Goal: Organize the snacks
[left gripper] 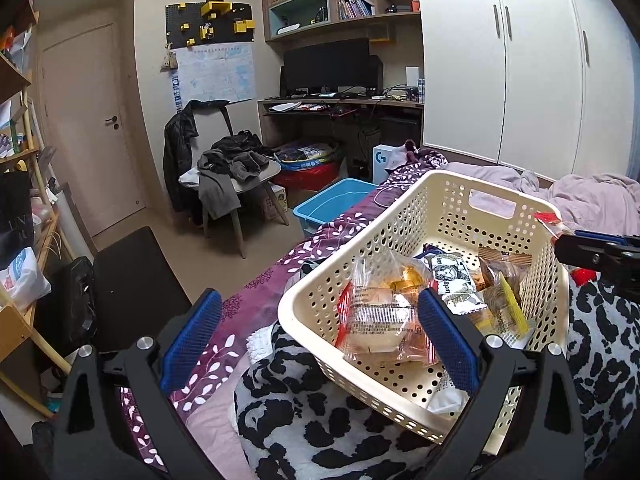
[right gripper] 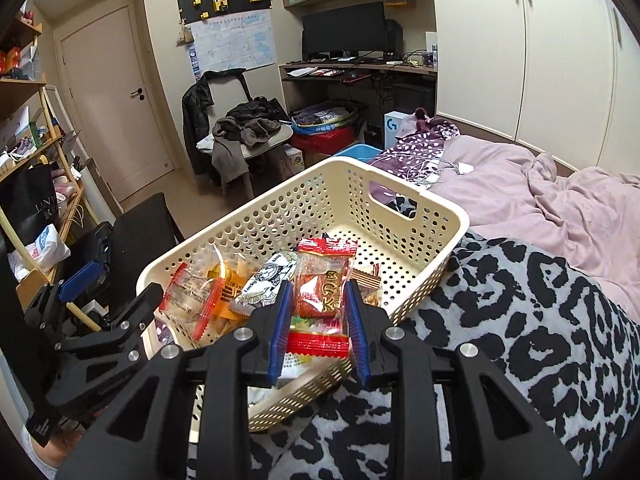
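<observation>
A cream perforated basket rests on a bed and holds several wrapped snacks. In the right wrist view my right gripper is shut on a red snack packet, held over the basket's near edge. In the left wrist view my left gripper stands open at the basket's near left corner, one finger outside the wall and one over a clear-wrapped pastry. Nothing is held between its fingers. The right gripper shows at the right edge with the red packet.
A black-and-white patterned blanket lies under and beside the basket, with pink bedding beyond. A blue tub, a chair with clothes and a desk stand past the bed. Shelves line the left.
</observation>
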Demonstrator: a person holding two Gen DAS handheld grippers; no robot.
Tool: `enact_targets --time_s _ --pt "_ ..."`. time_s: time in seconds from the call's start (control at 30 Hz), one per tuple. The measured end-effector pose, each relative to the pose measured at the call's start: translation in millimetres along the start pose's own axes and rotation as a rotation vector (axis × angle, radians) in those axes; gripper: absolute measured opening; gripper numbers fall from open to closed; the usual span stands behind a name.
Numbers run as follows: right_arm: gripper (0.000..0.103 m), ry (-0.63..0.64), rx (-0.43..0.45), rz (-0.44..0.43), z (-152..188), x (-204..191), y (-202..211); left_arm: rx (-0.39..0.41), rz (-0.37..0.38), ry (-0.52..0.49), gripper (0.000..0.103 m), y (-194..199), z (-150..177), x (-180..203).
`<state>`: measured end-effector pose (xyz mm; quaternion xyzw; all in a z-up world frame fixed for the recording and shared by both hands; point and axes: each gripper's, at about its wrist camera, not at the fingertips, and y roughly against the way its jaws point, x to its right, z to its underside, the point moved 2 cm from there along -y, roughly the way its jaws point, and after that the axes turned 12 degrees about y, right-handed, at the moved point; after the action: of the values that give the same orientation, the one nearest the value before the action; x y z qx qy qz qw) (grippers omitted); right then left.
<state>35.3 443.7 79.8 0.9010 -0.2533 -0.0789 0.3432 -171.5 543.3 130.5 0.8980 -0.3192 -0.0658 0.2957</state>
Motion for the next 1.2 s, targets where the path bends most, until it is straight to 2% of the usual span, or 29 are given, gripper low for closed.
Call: enact_targets --time_s 0.57,0.6,0.63,0.67,0.7,0.87,0.9,0.97,1.03,1.2 --pt "0.028 0.01 -0.001 -0.012 -2.9 -8.1 -8.9 0.001 0.0 -0.003 0.099 1.0 1.1 0.7" --pt "0.032 0.009 -0.001 -0.014 -2.9 -8.7 -9.7 -0.001 0.0 -0.003 0.1 0.8 1.2 0.8" --pt "0.048 0.006 -0.002 -0.018 -2.8 -7.9 -10.8 -0.005 0.0 -0.002 0.1 0.6 1.2 0.9" --pt "0.059 -0.002 0.0 -0.022 -2.3 -6.8 -11.6 -0.009 0.0 -0.001 0.101 0.7 1.0 1.0" --pt "0.076 -0.015 0.012 -0.022 -1.1 -5.3 -10.6 -0.013 0.001 0.001 0.101 0.4 1.3 0.9" --pt "0.082 -0.011 -0.005 -0.021 6.6 -4.5 -7.7 -0.044 -0.007 0.017 0.101 -3.8 3.6 0.4" --pt "0.088 -0.002 -0.012 -0.02 8.7 -6.1 -7.1 -0.05 -0.01 0.017 0.101 -4.9 4.2 0.9" --pt "0.092 0.019 -0.017 -0.017 13.2 -8.2 -4.0 -0.058 -0.029 0.01 0.101 -7.2 5.7 2.5" --pt "0.098 0.051 -0.023 0.021 17.6 -9.9 -1.1 -0.05 -0.062 -0.01 0.101 -6.9 7.2 5.4" --pt "0.098 0.13 -0.034 0.097 23.4 -18.2 4.1 -0.027 -0.092 -0.041 0.101 -0.6 7.8 11.0"
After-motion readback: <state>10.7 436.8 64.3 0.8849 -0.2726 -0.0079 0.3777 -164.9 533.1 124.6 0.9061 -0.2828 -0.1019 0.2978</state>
